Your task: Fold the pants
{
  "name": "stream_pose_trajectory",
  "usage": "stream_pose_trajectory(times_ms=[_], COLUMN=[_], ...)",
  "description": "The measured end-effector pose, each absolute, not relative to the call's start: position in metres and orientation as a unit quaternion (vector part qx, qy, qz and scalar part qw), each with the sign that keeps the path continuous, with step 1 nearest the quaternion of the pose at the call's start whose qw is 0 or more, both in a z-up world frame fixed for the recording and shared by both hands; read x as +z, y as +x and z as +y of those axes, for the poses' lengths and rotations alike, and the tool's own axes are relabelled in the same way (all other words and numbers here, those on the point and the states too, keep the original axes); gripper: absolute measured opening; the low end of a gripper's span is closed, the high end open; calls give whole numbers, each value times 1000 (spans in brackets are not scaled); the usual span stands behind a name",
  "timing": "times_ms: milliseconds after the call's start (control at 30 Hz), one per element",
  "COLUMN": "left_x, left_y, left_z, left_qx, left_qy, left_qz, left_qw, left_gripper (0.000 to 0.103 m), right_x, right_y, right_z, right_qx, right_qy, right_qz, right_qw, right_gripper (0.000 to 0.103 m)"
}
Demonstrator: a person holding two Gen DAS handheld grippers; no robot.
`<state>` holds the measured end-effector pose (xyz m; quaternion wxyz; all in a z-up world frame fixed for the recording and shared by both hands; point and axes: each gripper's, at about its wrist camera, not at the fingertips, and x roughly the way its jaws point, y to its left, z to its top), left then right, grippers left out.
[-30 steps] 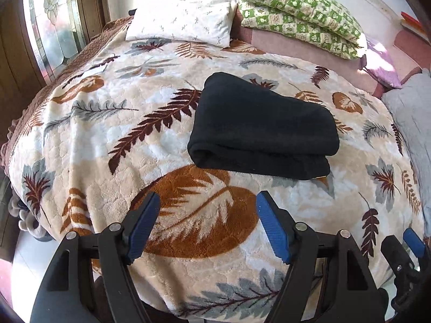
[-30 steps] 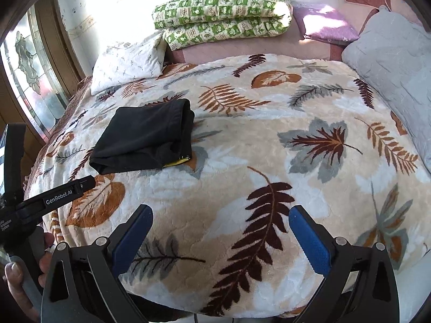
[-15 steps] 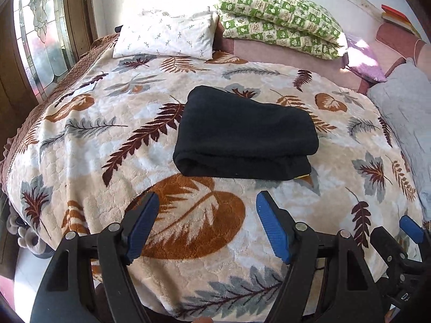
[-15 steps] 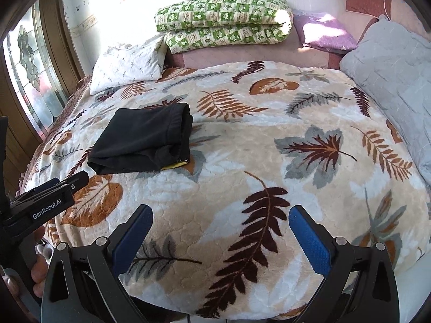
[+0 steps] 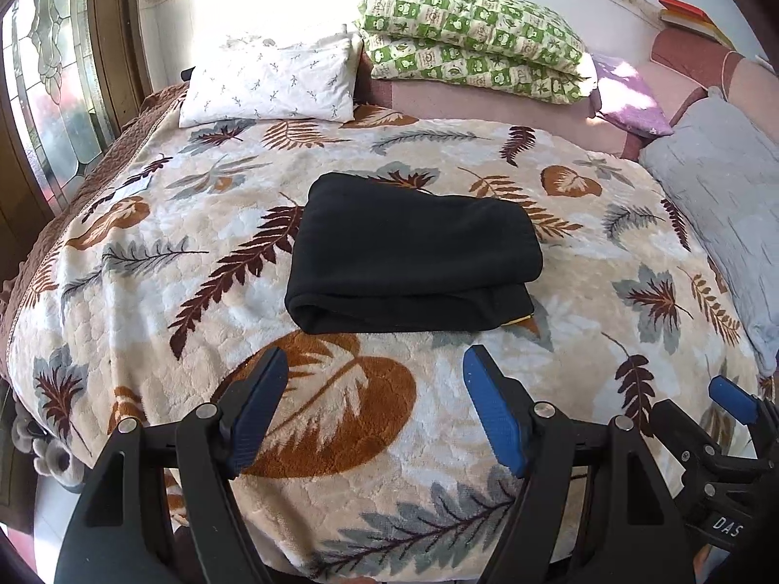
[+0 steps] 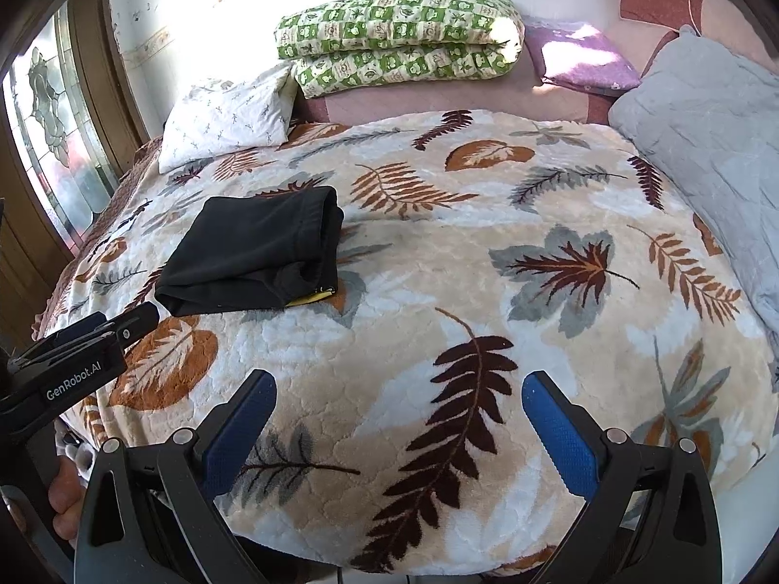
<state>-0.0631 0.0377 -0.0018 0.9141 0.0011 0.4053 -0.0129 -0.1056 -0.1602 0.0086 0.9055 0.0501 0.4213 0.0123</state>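
Observation:
Black pants lie folded into a compact rectangle on the leaf-patterned blanket; a small yellow tag shows at their near right corner. In the right wrist view the same pants sit at the left middle of the bed. My left gripper hangs open over the bed's near edge, a short way in front of the pants, nothing between its blue pads. My right gripper is open too, over bare blanket well to the right of the pants. The left gripper's body shows at the right view's left edge.
A white pillow and a green checked folded quilt lie at the head of the bed. A purple cushion and a grey quilt lie on the right. A stained-glass window stands at the left.
The left view has rolled and shifted a little, so the pants sit more level and slightly leftward in it. The right view barely differs. Both grippers stay open and the pants have not moved.

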Motion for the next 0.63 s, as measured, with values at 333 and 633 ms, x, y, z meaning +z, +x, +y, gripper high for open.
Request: stream_pose_trajectory(times_ms=[333,633], left_x=[-2,-4], left_y=[-57,-51], left_z=[38,41], left_qx=[-19,-11], left_qy=[-4,-4], left_qz=[411,416], left_qw=[911,909], left_gripper=[75,75], right_x=[5,2], right_y=[-102,-100], right_z=[-162,-162], right_qx=[8,8], right_qy=[51,52], right_qz=[428,432], right_qw=[902,900], right_gripper=[102,102])
